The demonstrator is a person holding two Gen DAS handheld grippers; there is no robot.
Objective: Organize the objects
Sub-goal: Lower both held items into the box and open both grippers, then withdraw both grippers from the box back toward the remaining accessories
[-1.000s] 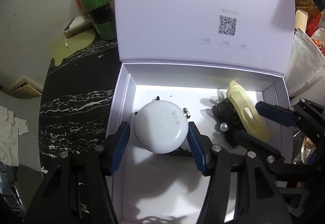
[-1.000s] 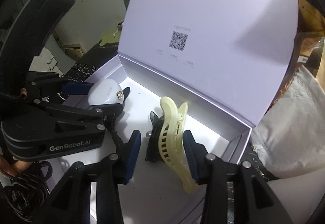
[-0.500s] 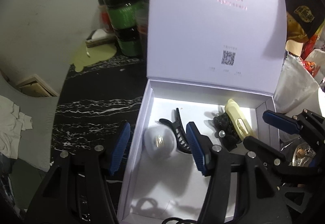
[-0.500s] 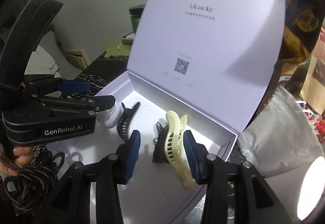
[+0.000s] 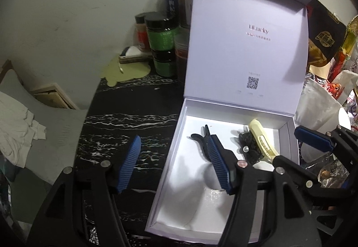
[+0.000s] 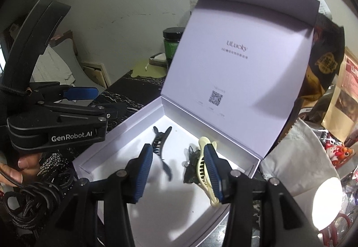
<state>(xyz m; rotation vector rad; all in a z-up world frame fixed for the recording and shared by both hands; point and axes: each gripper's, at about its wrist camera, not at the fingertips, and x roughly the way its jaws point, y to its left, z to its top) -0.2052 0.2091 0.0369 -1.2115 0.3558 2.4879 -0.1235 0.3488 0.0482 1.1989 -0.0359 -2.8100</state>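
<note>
Hair clips [image 6: 161, 148] in box [image 5: 165, 177]; both hand-held grippers [image 5: 174, 166] [image 6: 179, 171] open, empty.

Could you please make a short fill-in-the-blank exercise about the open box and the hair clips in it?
1. The lid of the white box stands ____.
2. The cream hair clip lies inside the ____.
3. The black hair clip lies to the ____ of the cream one in the right wrist view.
4. Between the fingers of the left gripper there is ____.

Missing words: open; box; left; nothing
</note>
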